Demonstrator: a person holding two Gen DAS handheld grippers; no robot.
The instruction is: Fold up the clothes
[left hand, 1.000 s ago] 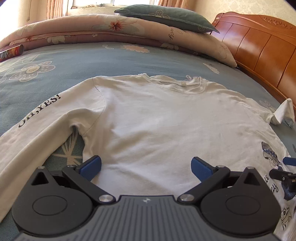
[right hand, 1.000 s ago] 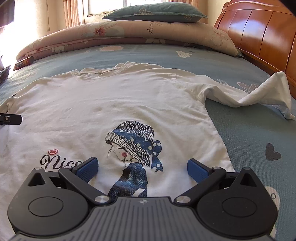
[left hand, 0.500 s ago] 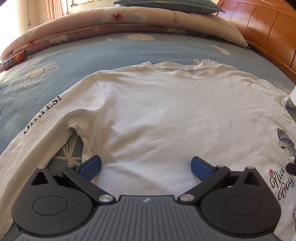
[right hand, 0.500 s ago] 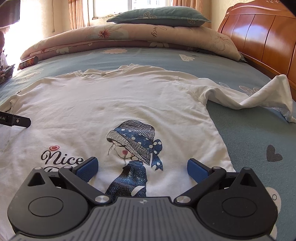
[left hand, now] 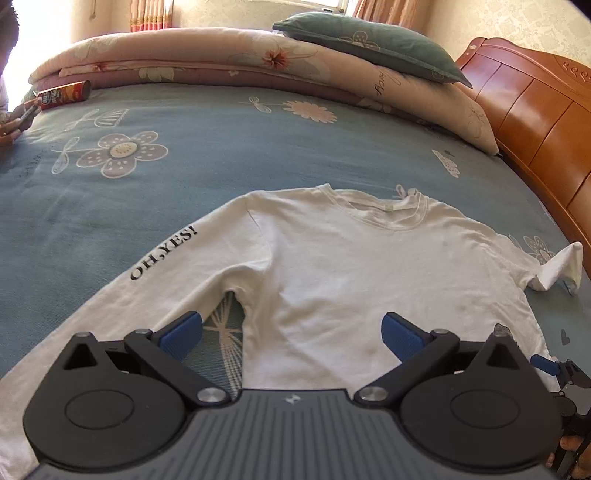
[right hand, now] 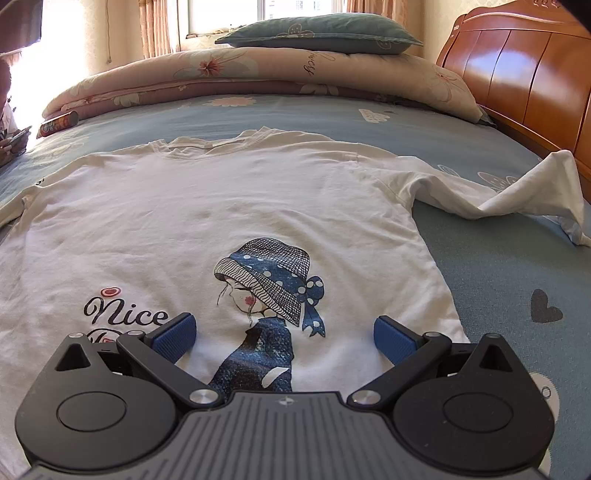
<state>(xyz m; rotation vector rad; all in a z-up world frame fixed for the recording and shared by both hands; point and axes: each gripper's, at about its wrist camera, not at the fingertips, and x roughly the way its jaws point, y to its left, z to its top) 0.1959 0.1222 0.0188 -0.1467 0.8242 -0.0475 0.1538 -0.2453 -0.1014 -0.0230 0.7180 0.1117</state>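
Note:
A white long-sleeved shirt [left hand: 351, 266] lies flat, front up, on the blue bed sheet [left hand: 184, 166]. Its left sleeve, printed "OH,YES!" [left hand: 164, 254], stretches toward the near left. My left gripper [left hand: 291, 334] hangs open above the shirt's left armpit, holding nothing. In the right wrist view the shirt [right hand: 221, 206] shows a girl-in-hat print [right hand: 269, 280] and the word "Nice" [right hand: 123, 314]. My right gripper [right hand: 282, 336] is open over the print's lower part. The right sleeve [right hand: 509, 195] lies crumpled, with its cuff standing up. The right gripper's blue fingertip [left hand: 545, 363] shows at the left view's right edge.
A folded floral quilt [right hand: 258, 74] with a green pillow [right hand: 317, 31] on top lies across the far side. A wooden headboard [right hand: 524, 81] runs along the right. A red snack can [right hand: 59, 123] lies at the far left, beside a person's hand holding a phone [right hand: 14, 142].
The left gripper has pulled back, risen and swung left, so the shirt looks smaller and the armpit now sits between its fingers. The right gripper has barely moved. Both stay open.

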